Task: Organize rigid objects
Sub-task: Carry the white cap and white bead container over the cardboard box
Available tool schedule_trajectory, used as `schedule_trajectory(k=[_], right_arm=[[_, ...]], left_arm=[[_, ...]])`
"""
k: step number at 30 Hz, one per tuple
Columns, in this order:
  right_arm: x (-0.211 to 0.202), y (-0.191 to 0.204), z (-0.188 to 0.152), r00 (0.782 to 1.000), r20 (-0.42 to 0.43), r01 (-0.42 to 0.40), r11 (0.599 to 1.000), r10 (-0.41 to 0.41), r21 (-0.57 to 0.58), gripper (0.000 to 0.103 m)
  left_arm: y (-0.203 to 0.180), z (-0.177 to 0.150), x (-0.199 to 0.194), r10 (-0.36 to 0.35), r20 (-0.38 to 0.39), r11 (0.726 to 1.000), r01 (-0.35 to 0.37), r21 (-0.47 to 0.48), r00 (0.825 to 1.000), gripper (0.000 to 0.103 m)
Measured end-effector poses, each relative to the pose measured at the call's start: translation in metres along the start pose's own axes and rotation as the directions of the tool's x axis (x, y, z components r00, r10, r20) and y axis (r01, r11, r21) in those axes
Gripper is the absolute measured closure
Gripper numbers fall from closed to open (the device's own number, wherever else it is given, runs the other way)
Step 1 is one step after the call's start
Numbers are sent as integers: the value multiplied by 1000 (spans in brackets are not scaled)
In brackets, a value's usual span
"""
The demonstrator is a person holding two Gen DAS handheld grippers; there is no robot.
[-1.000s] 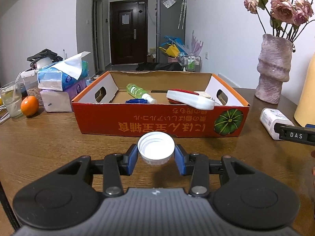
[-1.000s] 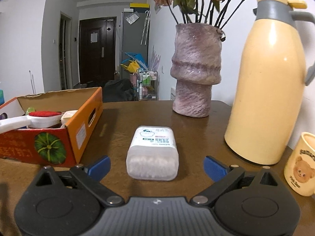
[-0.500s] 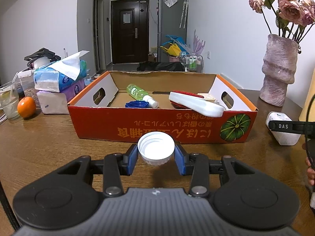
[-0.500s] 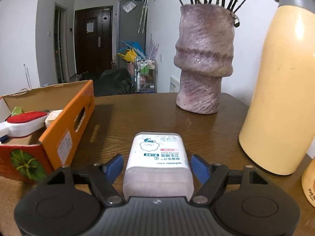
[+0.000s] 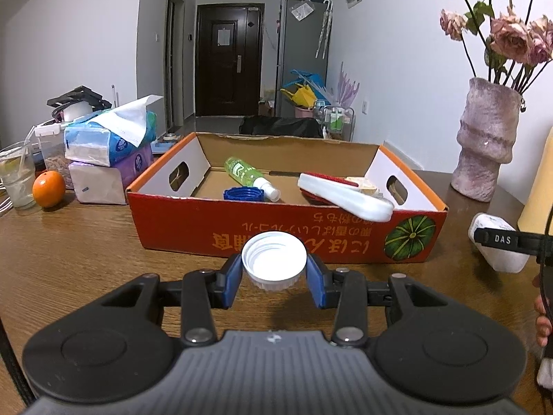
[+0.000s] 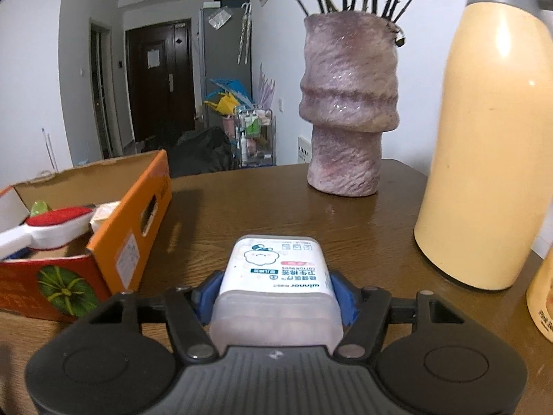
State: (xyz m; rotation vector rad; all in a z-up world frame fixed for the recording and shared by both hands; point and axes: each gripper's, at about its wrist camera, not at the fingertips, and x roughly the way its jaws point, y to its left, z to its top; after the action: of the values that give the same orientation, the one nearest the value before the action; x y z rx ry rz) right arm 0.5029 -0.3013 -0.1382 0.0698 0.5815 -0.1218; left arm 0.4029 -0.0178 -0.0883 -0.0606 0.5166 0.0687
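Note:
My left gripper [image 5: 274,278] is shut on a white bottle cap [image 5: 274,262], held just above the table in front of the orange cardboard box [image 5: 283,233]. In the box lie a green bottle [image 5: 249,177], a blue lid [image 5: 243,194] and a white and red brush [image 5: 345,197]. In the right wrist view my right gripper [image 6: 278,295] is closing on a white cotton bud box [image 6: 276,287]; both blue pads touch its sides. That same cotton bud box [image 5: 497,243] shows at the right edge of the left wrist view, under the right gripper's finger.
A pink vase [image 6: 347,103] with flowers and a yellow thermos [image 6: 490,138] stand right of the box, with a yellow cup [image 6: 541,297] nearer. Tissue packs [image 5: 107,148], an orange [image 5: 48,188] and a glass [image 5: 17,174] stand at the left. A person's fingers [image 5: 542,314] show at the right edge.
My right gripper moved forward around the cotton bud box and its jaws closed from wide apart onto its sides. The left gripper kept still with the cap in it.

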Motion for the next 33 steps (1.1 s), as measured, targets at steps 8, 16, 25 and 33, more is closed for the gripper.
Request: schedule_trajectory(k=[8,16,25,33], right_arm=[[-38,11,-11,999,45,-24,1000,23,7,38],[-81,31,-25,994,91,-64,998,64,-9,38],[-130,69,-41,977,142,-150,987,157,-59,38],[-162,100,-53,961,165,-208,974,220,-91,38]], left_arm=[[12,2,-15,2,31,1000,-1,-15,1000,62],[33,4,-33,3,55,999,-1,-44,998,62],[50,4,-49,8,73,998,-3,-65,997,62],[63,3,-61,12,83,997,-6,-74,996,62]])
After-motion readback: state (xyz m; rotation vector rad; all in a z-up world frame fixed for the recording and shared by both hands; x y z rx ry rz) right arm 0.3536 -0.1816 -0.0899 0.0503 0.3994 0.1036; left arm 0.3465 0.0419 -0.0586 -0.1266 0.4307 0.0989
